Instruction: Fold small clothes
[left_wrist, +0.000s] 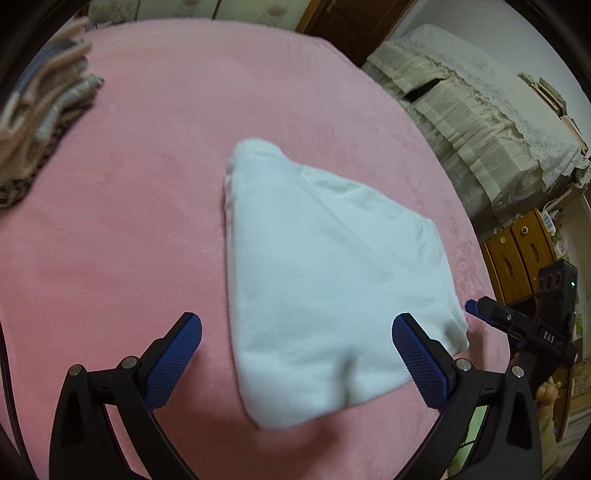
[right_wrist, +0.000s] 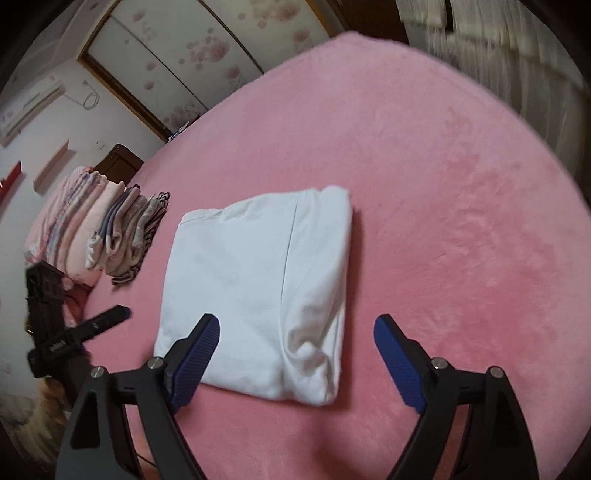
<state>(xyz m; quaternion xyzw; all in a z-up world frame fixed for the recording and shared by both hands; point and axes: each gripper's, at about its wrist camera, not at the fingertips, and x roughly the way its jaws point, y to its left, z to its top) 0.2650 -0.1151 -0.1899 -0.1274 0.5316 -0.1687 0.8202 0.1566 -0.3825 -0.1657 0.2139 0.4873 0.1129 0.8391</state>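
A white garment (left_wrist: 325, 266), folded into a compact packet, lies flat on the pink bed cover (left_wrist: 129, 221). My left gripper (left_wrist: 295, 325) hovers over its near end, open wide, and neither pad presses the cloth. In the right wrist view the same white garment (right_wrist: 258, 266) shows as a neat rectangle with a ribbed hem at its far edge. My right gripper (right_wrist: 297, 323) stands open above its near right corner with nothing pinched. One finger (left_wrist: 476, 306) of the right gripper shows beside the garment's right edge, and one finger (right_wrist: 118, 314) of the left shows at its left.
A stack of folded clothes (right_wrist: 99, 229) sits at the left side of the bed (right_wrist: 443, 221), also blurred at the far left as a pile (left_wrist: 44, 110). Beyond the bed's right edge are a cloth-covered piece of furniture (left_wrist: 480, 122) and a wooden cabinet (left_wrist: 517, 254).
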